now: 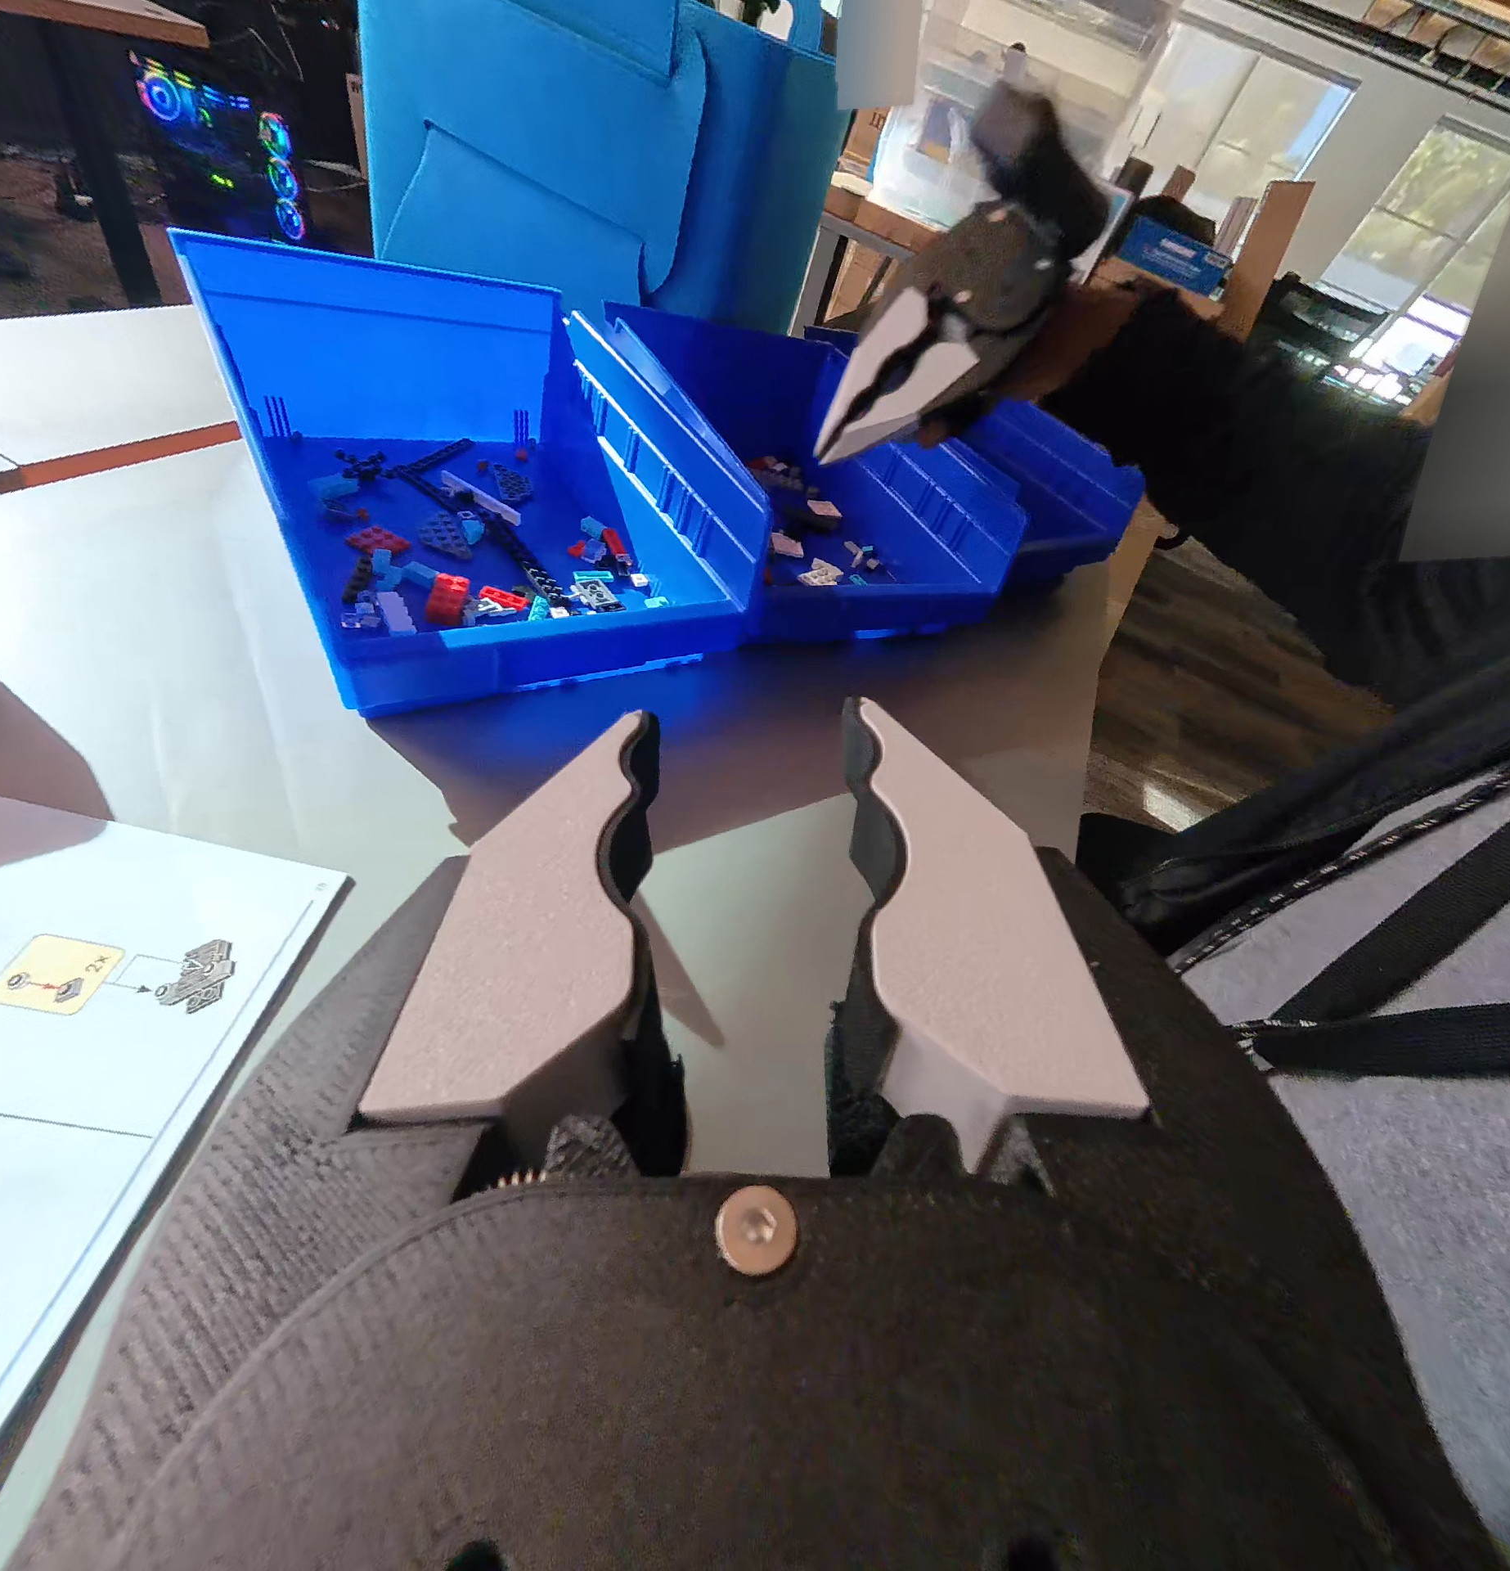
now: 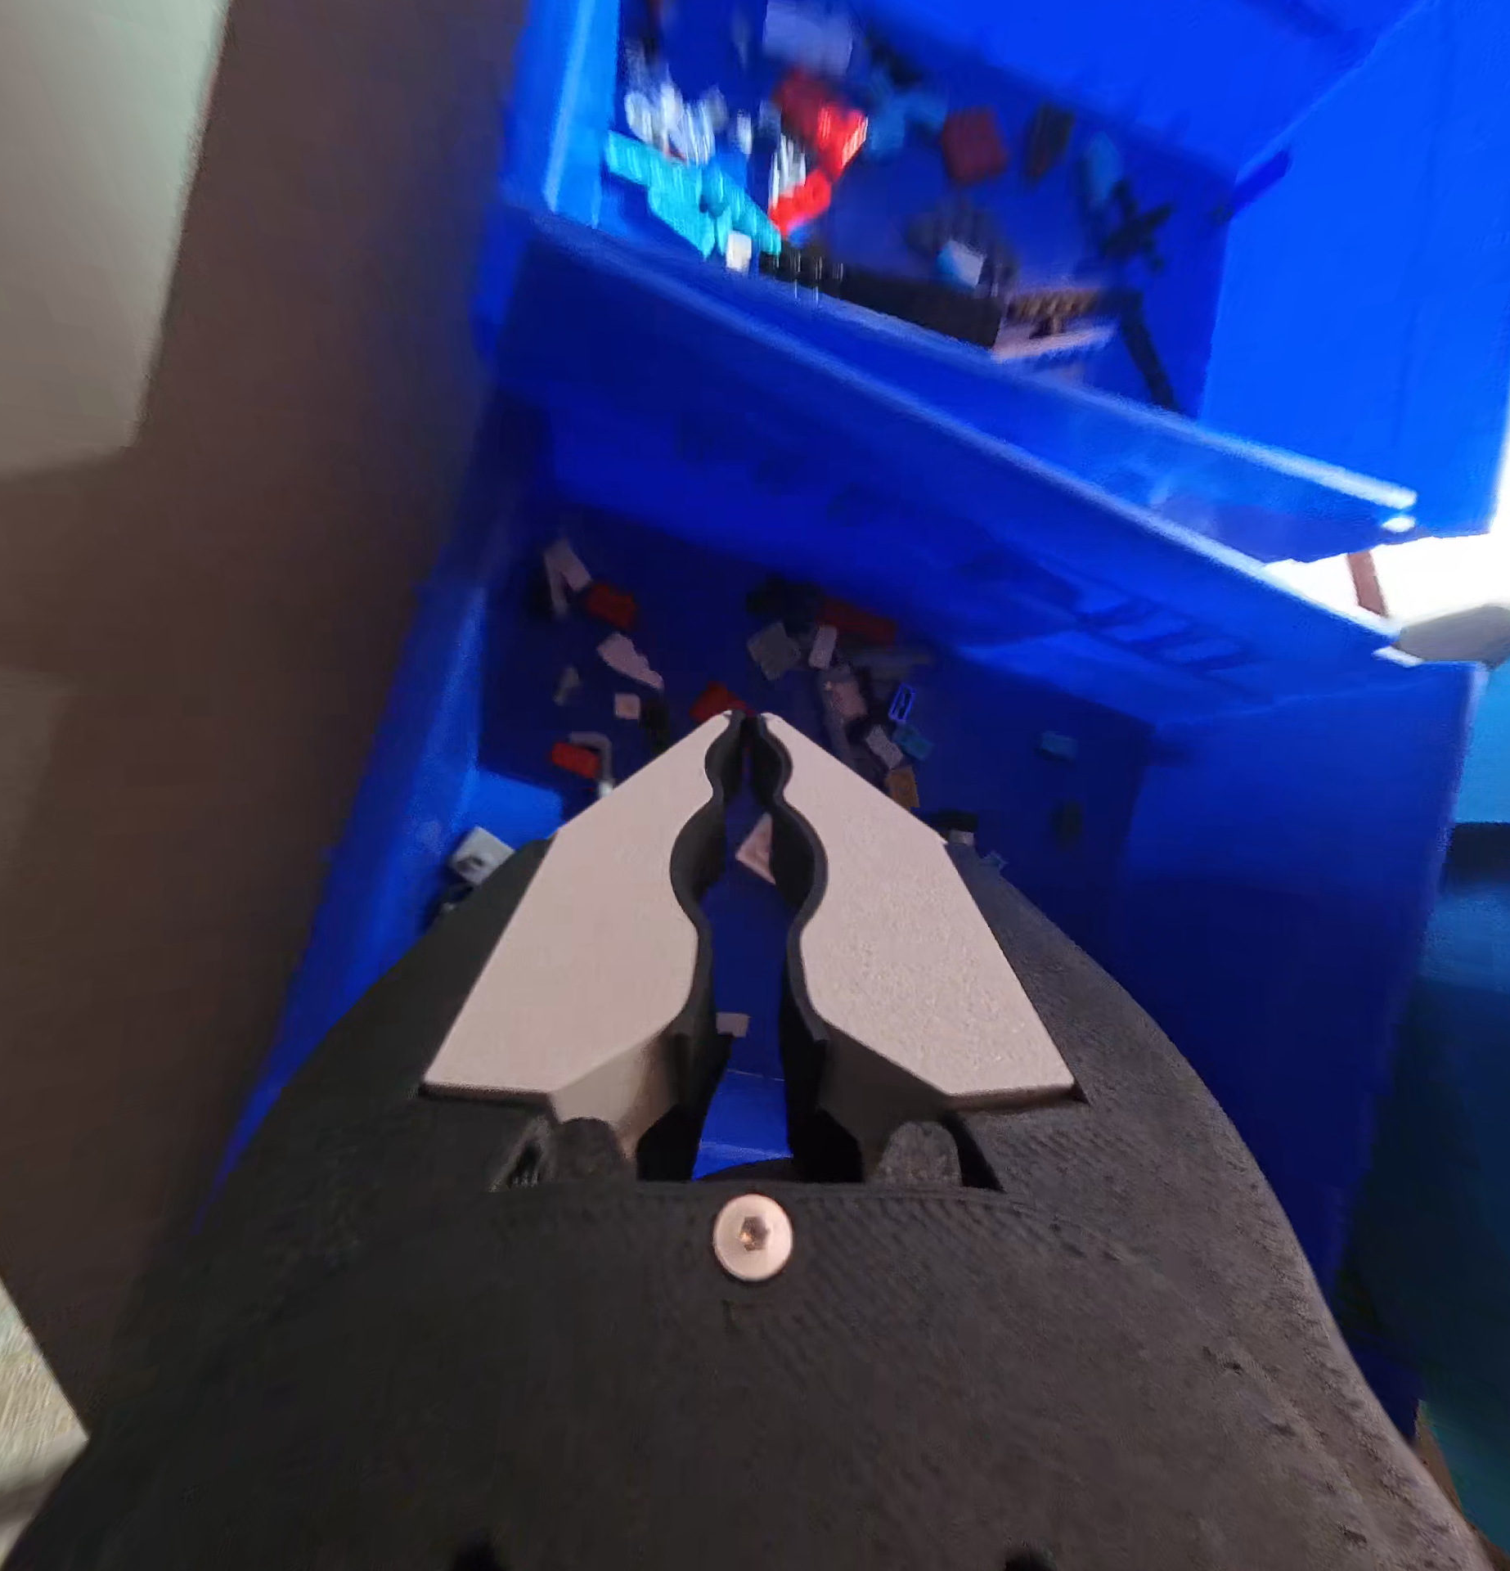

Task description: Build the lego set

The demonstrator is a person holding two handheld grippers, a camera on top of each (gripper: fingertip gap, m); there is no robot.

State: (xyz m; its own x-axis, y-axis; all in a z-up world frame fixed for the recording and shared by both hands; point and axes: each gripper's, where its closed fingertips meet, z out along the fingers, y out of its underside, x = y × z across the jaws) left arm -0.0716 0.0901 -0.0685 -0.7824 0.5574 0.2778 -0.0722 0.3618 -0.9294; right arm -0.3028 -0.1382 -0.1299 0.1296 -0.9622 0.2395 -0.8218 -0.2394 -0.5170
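Observation:
Two blue bins stand side by side on the white table (image 1: 182, 595). The left bin (image 1: 446, 340) holds several red, grey, black and light-blue lego pieces (image 1: 446, 595). The middle bin (image 1: 930, 510) holds smaller pieces (image 1: 807, 518). My left gripper (image 1: 747, 723) is open and empty, low over the table in front of the bins. My right gripper (image 1: 826, 453) points down into the middle bin with its tips together. In the blurred right wrist view, the right gripper (image 2: 745, 723) is shut just above the loose pieces (image 2: 786, 646); I see nothing held between its tips.
An open instruction booklet (image 1: 97, 1020) lies at the front left. A third blue bin (image 1: 1066, 501) stands at the right by the table edge. A blue foam bag (image 1: 565, 153) stands behind the bins. Black straps (image 1: 1372, 935) and a dark sleeve (image 1: 1202, 425) are at the right. The left gripper's tips are roughly 35 centimetres from the right gripper's.

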